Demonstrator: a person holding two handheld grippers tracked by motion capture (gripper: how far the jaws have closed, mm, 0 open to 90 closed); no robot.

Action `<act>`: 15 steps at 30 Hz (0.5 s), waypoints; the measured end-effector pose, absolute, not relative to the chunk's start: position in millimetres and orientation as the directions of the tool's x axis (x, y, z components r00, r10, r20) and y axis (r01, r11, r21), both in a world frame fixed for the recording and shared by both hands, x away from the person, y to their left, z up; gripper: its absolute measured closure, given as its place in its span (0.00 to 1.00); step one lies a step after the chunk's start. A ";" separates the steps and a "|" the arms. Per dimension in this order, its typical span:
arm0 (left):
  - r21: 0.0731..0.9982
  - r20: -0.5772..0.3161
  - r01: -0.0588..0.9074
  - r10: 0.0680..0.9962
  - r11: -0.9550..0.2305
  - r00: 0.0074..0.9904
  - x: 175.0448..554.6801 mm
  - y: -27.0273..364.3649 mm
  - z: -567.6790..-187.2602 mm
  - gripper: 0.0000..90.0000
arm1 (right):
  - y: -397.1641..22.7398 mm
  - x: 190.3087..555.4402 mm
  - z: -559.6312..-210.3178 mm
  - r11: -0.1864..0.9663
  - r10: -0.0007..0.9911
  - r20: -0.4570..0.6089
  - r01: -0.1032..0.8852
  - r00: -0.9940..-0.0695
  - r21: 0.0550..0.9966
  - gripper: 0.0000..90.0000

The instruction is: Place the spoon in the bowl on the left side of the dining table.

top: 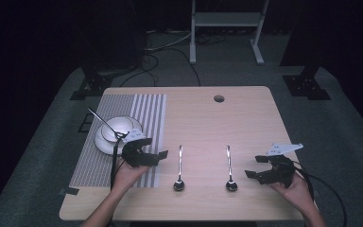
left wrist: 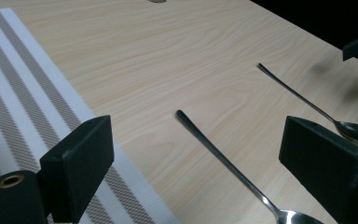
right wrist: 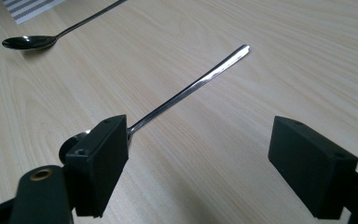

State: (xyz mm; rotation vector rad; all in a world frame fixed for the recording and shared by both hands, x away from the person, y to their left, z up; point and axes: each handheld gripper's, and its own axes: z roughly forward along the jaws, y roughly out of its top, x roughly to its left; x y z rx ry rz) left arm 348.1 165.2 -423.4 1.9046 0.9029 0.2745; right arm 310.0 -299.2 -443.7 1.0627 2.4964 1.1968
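Note:
Two steel spoons lie side by side on the wooden table point(top: 246, 113), bowls toward the person. The left spoon point(top: 179, 170) point(left wrist: 228, 165) rests just right of my left gripper point(top: 157, 157) point(left wrist: 193, 172), which stands open over the placemat's edge with nothing between its jaws. The right spoon point(top: 229, 169) point(right wrist: 191, 86) lies just left of my right gripper point(top: 255, 166) point(right wrist: 196, 170), also open and holding nothing; its left jaw covers part of that spoon's bowl in the right gripper view.
A striped placemat point(top: 142, 113) point(left wrist: 23, 107) covers the table's left part, with a white bowl on a plate point(top: 118, 132) and a thin utensil leaning in it. A round cable hole point(top: 219, 99) sits near the far edge. A shelf frame point(top: 227, 28) stands behind.

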 end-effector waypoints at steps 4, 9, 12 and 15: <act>0.840 -0.194 0.478 0.678 -0.259 0.709 343.2 158.0 -429.7 0.10 | -298.9 309.6 -443.6 0.422 0.668 0.141 0.528 -0.731 0.737 0.21; 0.832 -0.187 0.476 0.663 -0.285 0.725 336.6 149.4 -435.6 0.10 | -298.0 308.3 -443.9 0.424 0.667 0.139 0.526 -0.732 0.737 0.21; 0.827 -0.185 0.474 0.650 -0.302 0.737 332.3 143.6 -439.5 0.10 | -297.5 306.5 -443.6 0.424 0.666 0.137 0.523 -0.733 0.739 0.21; 0.821 -0.162 0.463 0.640 -0.334 0.751 329.2 137.6 -441.9 0.10 | -297.0 304.9 -444.0 0.422 0.667 0.137 0.522 -0.733 0.741 0.21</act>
